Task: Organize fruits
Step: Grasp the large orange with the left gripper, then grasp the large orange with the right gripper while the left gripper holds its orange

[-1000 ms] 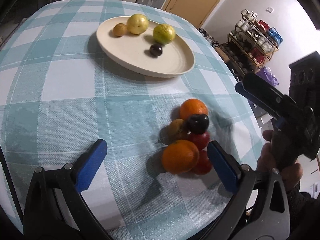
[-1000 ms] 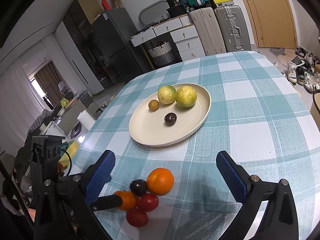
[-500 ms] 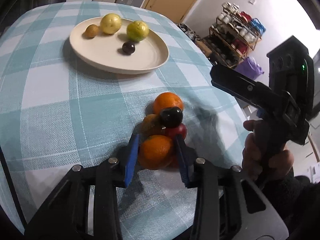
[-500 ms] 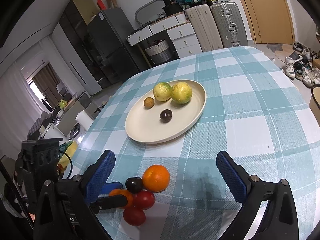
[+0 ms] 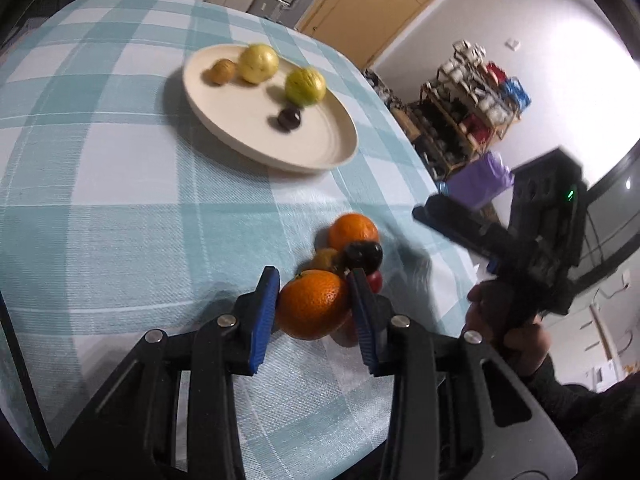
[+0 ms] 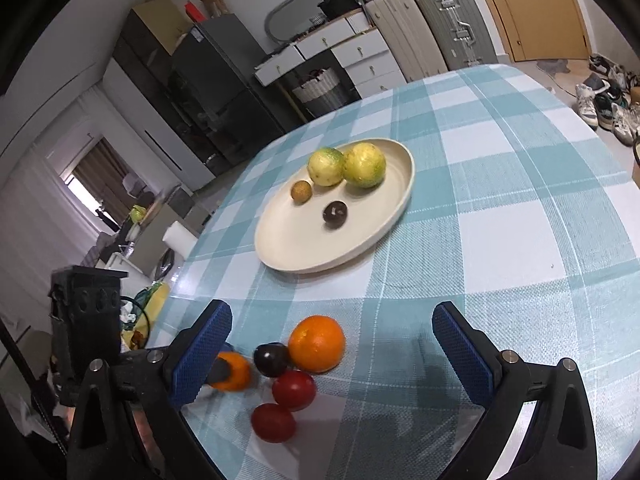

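My left gripper [image 5: 314, 280] is shut on an orange [image 5: 312, 304], blue pads pressed on both its sides; whether it rests on the cloth I cannot tell. Just beyond it lie a second orange [image 5: 354, 232], a dark plum [image 5: 363, 256], a small brownish fruit [image 5: 326, 259] and a red tomato [image 5: 375, 280]. The right wrist view shows the held orange [image 6: 236, 372] at the left, with two tomatoes [image 6: 294, 390] beside it. My right gripper [image 6: 330, 314] stands open above this pile, holding nothing. A cream plate [image 5: 320, 148] farther back carries two yellow-green fruits, a small brown one and a dark one.
The checked tablecloth [image 5: 120, 200] covers a round table whose edge falls away close to the right of the pile. A hand [image 5: 516, 320] holds the right gripper there. A shoe rack [image 5: 472, 100] and suitcases [image 6: 420, 28] stand beyond the table.
The left jaws went from wide open to shut on the near orange, and have since shifted slightly with it. The right gripper has stayed open and almost still.
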The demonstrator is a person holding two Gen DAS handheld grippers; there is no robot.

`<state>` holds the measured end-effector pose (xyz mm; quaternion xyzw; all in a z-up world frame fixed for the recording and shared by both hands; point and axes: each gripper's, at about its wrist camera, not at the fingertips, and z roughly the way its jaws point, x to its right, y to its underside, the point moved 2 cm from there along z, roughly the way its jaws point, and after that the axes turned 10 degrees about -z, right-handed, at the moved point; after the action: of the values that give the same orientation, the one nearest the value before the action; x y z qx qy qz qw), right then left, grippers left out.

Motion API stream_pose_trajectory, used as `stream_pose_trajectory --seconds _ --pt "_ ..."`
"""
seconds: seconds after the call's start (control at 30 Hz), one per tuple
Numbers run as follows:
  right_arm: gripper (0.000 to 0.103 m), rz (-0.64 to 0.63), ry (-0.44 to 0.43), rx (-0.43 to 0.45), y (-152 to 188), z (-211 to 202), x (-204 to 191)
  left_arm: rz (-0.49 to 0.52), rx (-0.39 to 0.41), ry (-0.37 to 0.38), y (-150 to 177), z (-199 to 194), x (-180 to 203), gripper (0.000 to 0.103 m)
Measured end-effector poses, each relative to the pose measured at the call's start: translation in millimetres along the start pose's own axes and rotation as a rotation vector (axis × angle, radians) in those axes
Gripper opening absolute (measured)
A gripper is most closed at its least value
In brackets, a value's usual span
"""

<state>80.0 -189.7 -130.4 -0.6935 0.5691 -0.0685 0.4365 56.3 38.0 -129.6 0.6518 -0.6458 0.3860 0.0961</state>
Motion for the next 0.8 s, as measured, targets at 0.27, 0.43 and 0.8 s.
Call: stream_pose_trajectory --seconds 0.27,0.43,0.8 --pt "0.086 0.021 0.013 -0.056 5.6 15.2 0.6 -0.023 0.035 0.010 -5.6 -17.2 -10.4 0.033" --pt "0.072 0.004 -0.001 -0.085 7.3 26.1 -6.7 -0.020 0.040 0.027 -1.7 -21.3 -12.4 0.033" --pt "0.052 -0.095 0.066 -0.152 13.3 42.4 -28.9 -0.035 0.031 0.043 1.4 -20.2 -20.8 0.033"
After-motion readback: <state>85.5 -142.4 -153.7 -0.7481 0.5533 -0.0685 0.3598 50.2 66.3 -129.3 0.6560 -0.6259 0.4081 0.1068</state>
